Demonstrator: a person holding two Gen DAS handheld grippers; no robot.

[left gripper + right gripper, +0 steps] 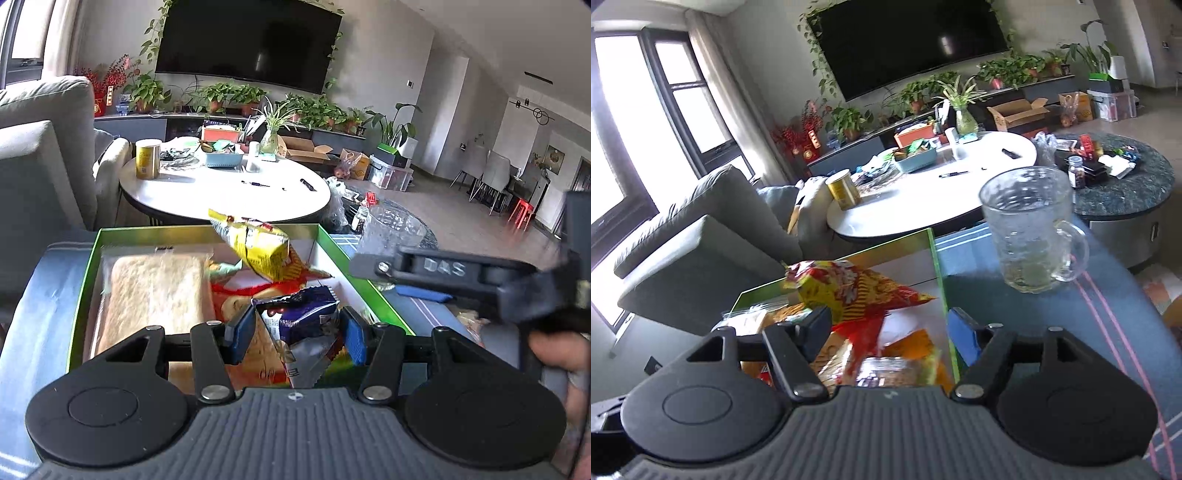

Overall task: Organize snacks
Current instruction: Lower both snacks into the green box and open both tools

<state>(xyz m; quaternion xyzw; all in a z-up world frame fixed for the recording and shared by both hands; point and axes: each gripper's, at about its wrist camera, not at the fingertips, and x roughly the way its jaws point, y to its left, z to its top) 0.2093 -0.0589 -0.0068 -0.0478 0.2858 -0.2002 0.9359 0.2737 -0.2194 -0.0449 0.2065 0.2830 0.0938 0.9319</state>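
A green-rimmed box (pixel 207 230) holds several snack packs, among them a wide pale pack (pixel 155 295) on its left side. My left gripper (pixel 299 336) is low over the box and shut on a dark blue and silver packet (pixel 306 317), with a blue pad on each side of it. A yellow and red bag (pixel 258 247) stands tilted above the pile. In the right wrist view this bag (pixel 846 288) lies just ahead of my right gripper (pixel 890 328). That gripper is open and straddles the box's right wall (pixel 942 280). From the left wrist view, the right gripper (pixel 388 277) reaches in from the right.
A glass mug (pixel 1030 236) stands on the blue cloth (pixel 1052 332) right of the box. Beyond are a white round table (pixel 221 188) with a yellow tin (pixel 147 158), a dark round table (pixel 1126 192) and a grey sofa (pixel 44 147) at the left. A hand (pixel 561 350) holds the right gripper.
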